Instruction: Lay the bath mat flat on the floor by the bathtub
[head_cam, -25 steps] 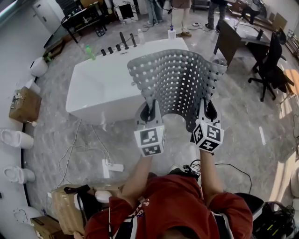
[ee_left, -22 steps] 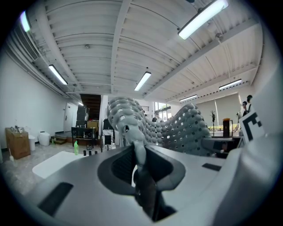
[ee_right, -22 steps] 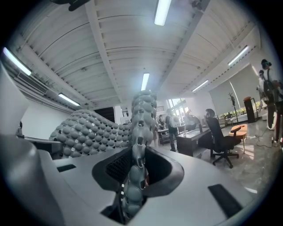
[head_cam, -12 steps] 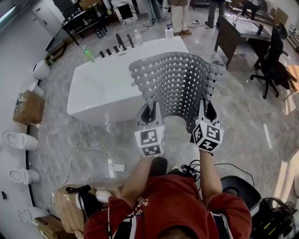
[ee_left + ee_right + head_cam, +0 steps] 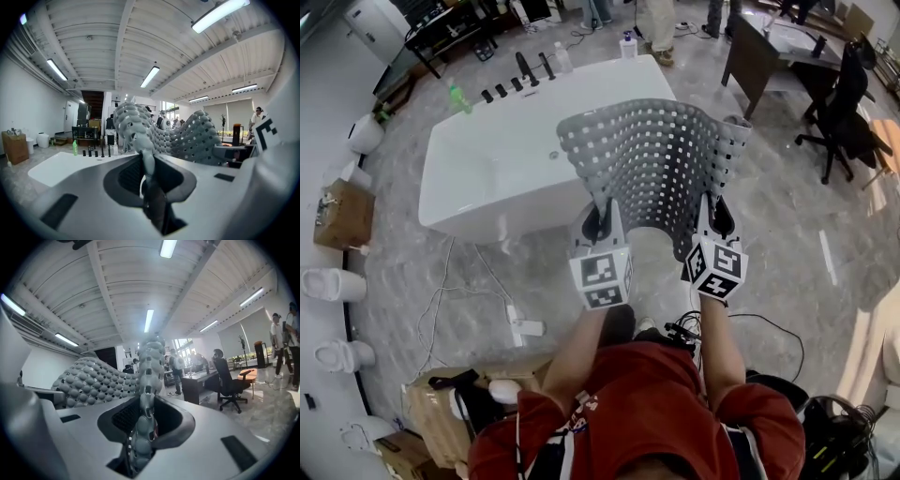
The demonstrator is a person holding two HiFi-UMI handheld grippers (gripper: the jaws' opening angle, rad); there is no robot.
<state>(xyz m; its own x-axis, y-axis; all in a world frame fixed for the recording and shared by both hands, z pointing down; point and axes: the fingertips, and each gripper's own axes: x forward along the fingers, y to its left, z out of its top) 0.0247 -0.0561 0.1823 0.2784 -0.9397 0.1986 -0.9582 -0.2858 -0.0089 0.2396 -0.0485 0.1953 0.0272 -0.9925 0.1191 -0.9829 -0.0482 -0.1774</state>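
Two grips on bath mat (image 5: 652,159): left gripper (image 5: 598,219), right gripper (image 5: 715,215).

1. The left gripper (image 5: 148,190) has its jaws closed on the edge of the grey, perforated bath mat (image 5: 190,137).
2. From the jaws the mat rises in a narrow fold, then sags and curves off to the right.
3. Behind it on the left lies the white bathtub (image 5: 61,165), with a green bottle (image 5: 74,148) and dark fittings (image 5: 96,152) along its far rim.
4. A cardboard box (image 5: 15,146) stands at the far left.
5. Ceiling lights (image 5: 150,76) are lit overhead.
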